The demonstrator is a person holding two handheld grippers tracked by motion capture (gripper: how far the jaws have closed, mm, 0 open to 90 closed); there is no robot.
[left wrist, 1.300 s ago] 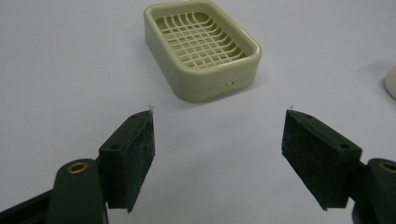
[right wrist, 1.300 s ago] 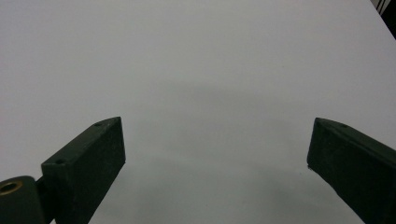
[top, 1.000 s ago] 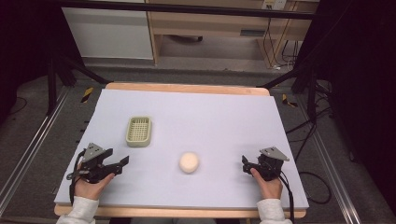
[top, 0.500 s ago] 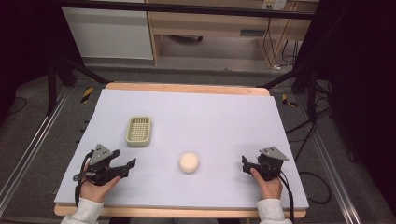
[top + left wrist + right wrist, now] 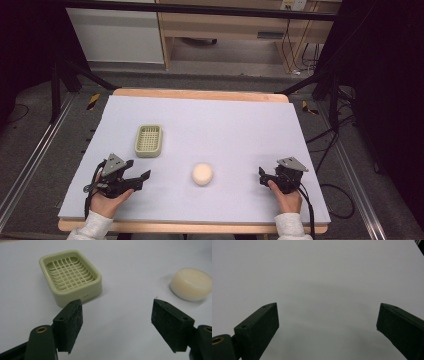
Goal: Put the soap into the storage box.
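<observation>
Round cream soap bar [image 5: 202, 173] on pale lilac surface [image 5: 225, 120], between both grippers, well apart from pale green slatted plastic soap dish [image 5: 149, 140]; left gripper [image 5: 117, 325] jaws released, empty; right gripper [image 5: 327, 332] likewise; likely approach: straddle bar squarely, clench gently.

Pale green plastic soap dish [image 5: 70, 277] with lattice grid base; cream round soap bar [image 5: 192, 284]; lavender-white table mat [image 5: 225, 130]; black grippers.

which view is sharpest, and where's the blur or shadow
High view: evenly lit table, dark surroundings, soft overall. Left gripper view: soap dish fairly crisp, soap slightly soft, near jaws blurred. Right gripper view: bare mat with a faint grey shadow between the jaws, whose edges are soft.
</observation>
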